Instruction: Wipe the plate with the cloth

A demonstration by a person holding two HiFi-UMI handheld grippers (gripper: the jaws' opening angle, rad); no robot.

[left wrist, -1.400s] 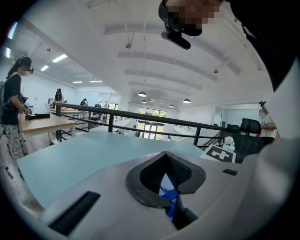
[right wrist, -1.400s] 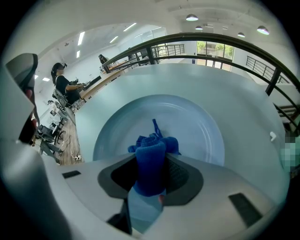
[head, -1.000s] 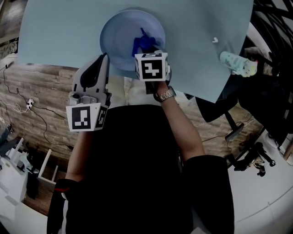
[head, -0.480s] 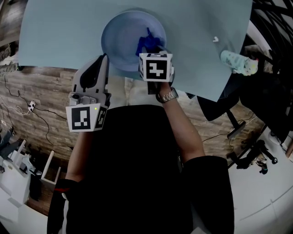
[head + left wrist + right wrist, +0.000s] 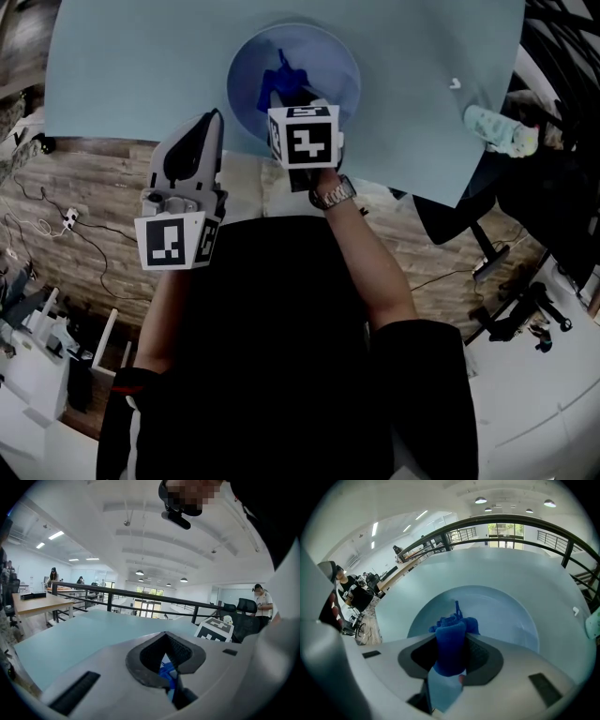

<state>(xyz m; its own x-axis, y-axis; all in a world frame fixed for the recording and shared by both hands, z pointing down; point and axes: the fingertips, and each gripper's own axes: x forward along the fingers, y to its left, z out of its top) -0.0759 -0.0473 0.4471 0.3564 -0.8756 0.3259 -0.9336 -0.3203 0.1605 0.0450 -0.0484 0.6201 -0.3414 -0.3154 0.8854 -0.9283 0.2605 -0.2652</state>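
A round pale blue plate [image 5: 253, 66] lies on the light blue table [image 5: 131, 75], close to its near edge. My right gripper [image 5: 292, 98] reaches over the plate's near rim and is shut on a bunched dark blue cloth [image 5: 281, 82]. In the right gripper view the cloth [image 5: 451, 639] stands up between the jaws of the right gripper [image 5: 452, 656], over the plate [image 5: 501, 611]. My left gripper [image 5: 214, 117] hovers at the table's near edge, left of the plate and apart from it. Its jaws meet at a point, and the left gripper [image 5: 166, 660] holds nothing.
A small pale green and white object [image 5: 495, 129] lies at the table's right edge, with a tiny white bit [image 5: 455, 83] near it. Black chair bases [image 5: 511, 319] stand on the floor to the right. Cables [image 5: 56, 220] trail over the wooden floor on the left.
The right gripper has dragged the cloth leftward across the plate, from right of its middle to about its middle. The left gripper has stayed in place.
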